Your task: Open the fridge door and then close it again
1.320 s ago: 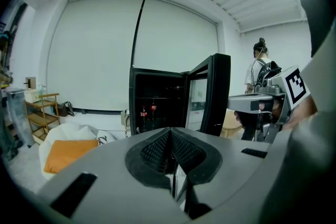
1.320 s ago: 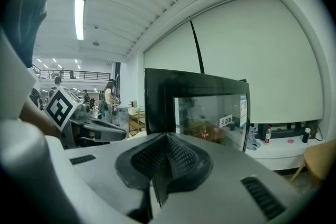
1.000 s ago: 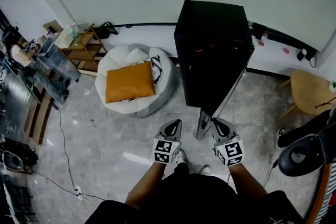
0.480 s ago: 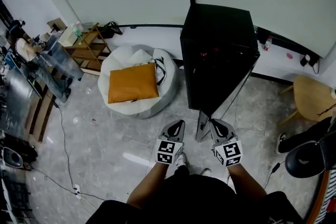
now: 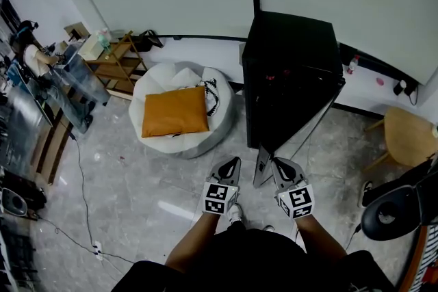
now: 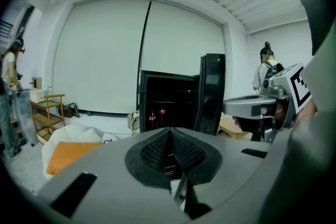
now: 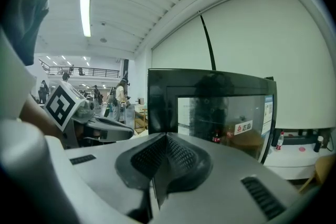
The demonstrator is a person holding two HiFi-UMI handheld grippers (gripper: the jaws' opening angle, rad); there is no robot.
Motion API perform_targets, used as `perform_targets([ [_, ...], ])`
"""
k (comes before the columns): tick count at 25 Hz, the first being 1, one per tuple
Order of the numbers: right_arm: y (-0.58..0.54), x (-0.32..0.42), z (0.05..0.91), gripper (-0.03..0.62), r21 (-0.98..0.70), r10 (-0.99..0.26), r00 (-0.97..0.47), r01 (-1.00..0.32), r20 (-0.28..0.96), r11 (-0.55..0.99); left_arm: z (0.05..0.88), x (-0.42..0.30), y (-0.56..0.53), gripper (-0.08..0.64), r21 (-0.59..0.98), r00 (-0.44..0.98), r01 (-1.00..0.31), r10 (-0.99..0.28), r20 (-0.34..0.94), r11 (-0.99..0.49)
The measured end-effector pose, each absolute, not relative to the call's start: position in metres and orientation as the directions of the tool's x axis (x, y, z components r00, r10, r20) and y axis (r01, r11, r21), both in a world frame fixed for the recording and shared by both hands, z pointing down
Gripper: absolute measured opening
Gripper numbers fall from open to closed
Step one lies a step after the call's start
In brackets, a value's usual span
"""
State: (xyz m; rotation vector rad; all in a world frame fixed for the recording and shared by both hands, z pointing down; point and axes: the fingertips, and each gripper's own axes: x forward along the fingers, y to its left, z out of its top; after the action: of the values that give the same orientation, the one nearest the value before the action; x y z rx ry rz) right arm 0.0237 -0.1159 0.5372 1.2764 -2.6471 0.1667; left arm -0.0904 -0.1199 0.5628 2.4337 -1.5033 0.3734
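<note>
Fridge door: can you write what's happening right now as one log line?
fridge door: open | left gripper: shut, empty | right gripper: shut, empty | bottles: inside fridge

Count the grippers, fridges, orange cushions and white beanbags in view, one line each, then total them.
Grippers: 2, the left gripper and the right gripper
Fridge: 1
Orange cushion: 1
White beanbag: 1
Total: 5
</note>
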Motion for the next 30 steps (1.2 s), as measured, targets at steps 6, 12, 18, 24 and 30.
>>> perform_targets([
  [6,-0.129,0.011,0.538,0.02,-0.006,-0.761,-0.609,-0.782,0.224,0.624,0.569,-0.107,-0.132,0.021,0.074,0.426,-0.9,-0.829,0.362,-0.43],
  [12,-0.147,-0.005,0.536,0.02,0.002,-0.768,-0.602,-0.787,0.219,0.617,0.568,-0.123,-0.146,0.021,0.073,0.427,-0.899,-0.826,0.367,-0.432],
  [18,-0.166,-0.018,0.536,0.02,0.012,-0.777,-0.595,-0.792,0.206,0.61,0.568,-0.137,-0.163,0.021,0.063,0.435,-0.894,-0.825,0.361,-0.443],
  [24,-0.184,-0.028,0.535,0.02,0.038,-0.776,-0.597,-0.787,0.202,0.615,0.571,-0.145,-0.172,0.021,0.059,0.448,-0.886,-0.818,0.36,-0.46],
  [30,-0.202,-0.037,0.535,0.02,0.036,-0.784,-0.59,-0.794,0.194,0.606,0.574,-0.148,-0.185,0.021,0.063,0.463,-0.878,-0.809,0.363,-0.474],
])
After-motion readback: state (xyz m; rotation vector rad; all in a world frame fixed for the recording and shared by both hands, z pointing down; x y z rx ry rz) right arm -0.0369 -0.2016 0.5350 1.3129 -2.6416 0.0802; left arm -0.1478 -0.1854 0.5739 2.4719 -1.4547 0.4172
